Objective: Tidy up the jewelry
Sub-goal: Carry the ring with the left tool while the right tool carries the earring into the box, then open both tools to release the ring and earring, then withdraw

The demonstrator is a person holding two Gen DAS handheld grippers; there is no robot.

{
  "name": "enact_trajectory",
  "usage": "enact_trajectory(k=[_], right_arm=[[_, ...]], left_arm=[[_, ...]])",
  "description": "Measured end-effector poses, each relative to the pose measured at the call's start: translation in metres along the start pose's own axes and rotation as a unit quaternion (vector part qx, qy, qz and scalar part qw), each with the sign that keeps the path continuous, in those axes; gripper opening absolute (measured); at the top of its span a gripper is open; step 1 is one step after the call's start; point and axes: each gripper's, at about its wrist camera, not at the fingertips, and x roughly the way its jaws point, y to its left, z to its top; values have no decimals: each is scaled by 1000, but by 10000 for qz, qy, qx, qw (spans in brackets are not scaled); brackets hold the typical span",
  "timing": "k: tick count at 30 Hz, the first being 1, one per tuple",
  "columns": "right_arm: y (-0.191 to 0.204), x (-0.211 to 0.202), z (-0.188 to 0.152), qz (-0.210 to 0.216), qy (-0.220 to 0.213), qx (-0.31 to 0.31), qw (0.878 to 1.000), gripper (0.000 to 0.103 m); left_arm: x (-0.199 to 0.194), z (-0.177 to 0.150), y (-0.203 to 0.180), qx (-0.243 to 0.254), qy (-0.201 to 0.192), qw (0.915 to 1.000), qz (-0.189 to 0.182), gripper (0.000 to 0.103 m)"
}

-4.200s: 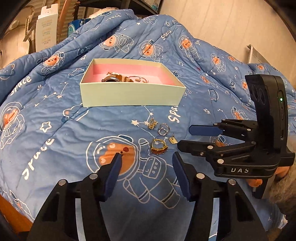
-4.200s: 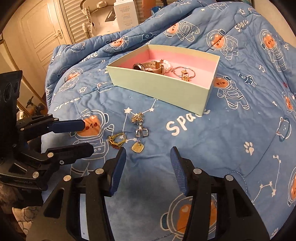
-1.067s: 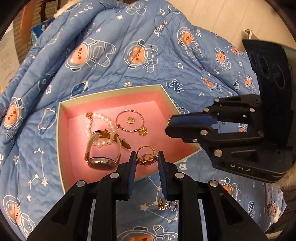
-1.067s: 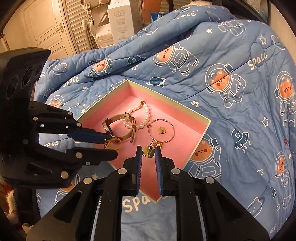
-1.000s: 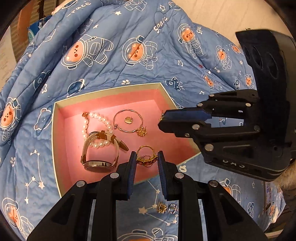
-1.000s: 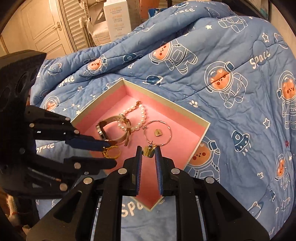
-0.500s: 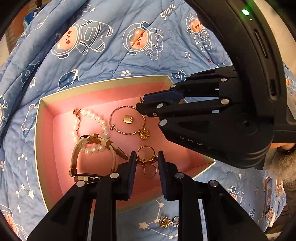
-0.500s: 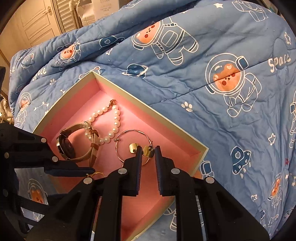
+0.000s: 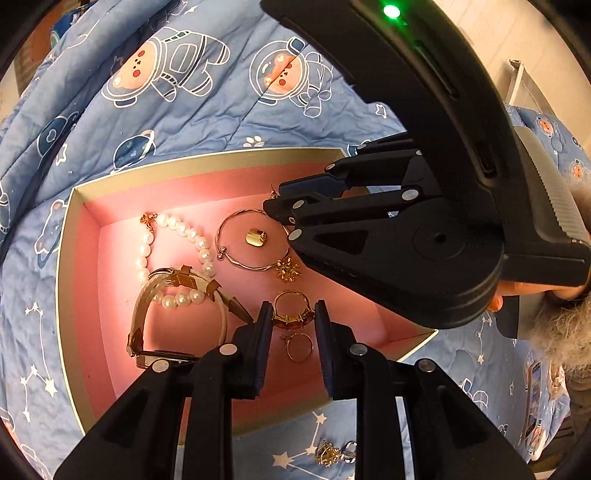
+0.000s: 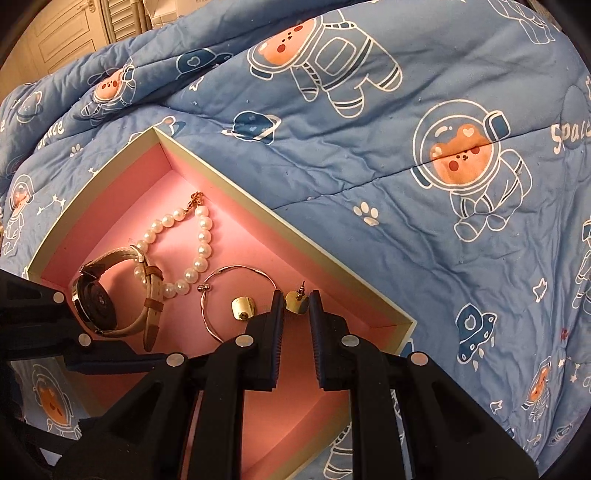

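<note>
- A blue quilt [image 10: 369, 155], printed with astronaut bears, planets, stars, paw prints and the word "Space", is spread over the whole surface; it is creased and rises in folds toward 12 o'clock.
- A shallow box [image 9: 68, 236] with pale walls and a pink floor is set on the quilt.
- Inside the box a pearl bracelet [image 9: 173, 229], a watch [image 9: 177, 317] with a beige strap, a thin bangle [image 9: 251, 240] with a star charm, and a small gold stud [image 10: 243, 308] within the bangle's loop are seen.
- The watch strap is laid across part of the pearl bracelet.
- A gold ring [image 9: 291, 312] is gripped between the narrow jaws of the left gripper [image 9: 293, 321], above the box floor; its shadow falls on the pink beneath.
- A gold earring [image 10: 296, 302], post upward, is pinched by the closed right gripper [image 10: 295, 306], near the box's wall at 3 o'clock in the right wrist view.
- Two small pieces [image 9: 334, 452], one gold and one silver, are left on the quilt outside the box, at 6 o'clock in the left wrist view.
- At 11 o'clock in the right wrist view a cream panelled door [image 10: 55, 33] and louvred doors are visible.
- A pale wall [image 9: 517, 48] is seen at 2 o'clock in the left wrist view.
</note>
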Motion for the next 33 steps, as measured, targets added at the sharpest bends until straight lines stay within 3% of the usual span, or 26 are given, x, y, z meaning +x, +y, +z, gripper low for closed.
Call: enact_trajectory(k=[5, 11, 14, 17, 19, 23, 27, 33], right_arm=[[0, 5, 3, -65, 4, 18, 10000, 15], [0, 4, 2, -80, -1, 10, 10000, 15], [0, 2, 0, -57, -28, -11, 10000, 20], [3, -11, -6, 65, -124, 89, 9999, 36], [3, -20, -8, 97, -250, 127, 9996, 43], [-1, -42, -19, 270, -569, 376, 9973, 44], [-3, -70, -37, 483, -964, 609, 9923, 57], [3, -106, -83, 727, -1422, 806, 9839, 58]], left_arm=[[-2, 1, -2, 10, -81, 10000, -2, 25], [-15, 3, -3, 30, -241, 9997, -67, 38], [-21, 1, -6, 77, -303, 9995, -107, 47], [-30, -2, -9, 152, -393, 9990, -151, 52], [-39, -6, -13, 213, -494, 9984, -180, 60], [-59, -19, -16, 290, -823, 9959, -232, 71], [-83, -45, -18, 256, -1195, 9919, -345, 85], [-96, -85, -26, 253, -1477, 9886, 149, 91]])
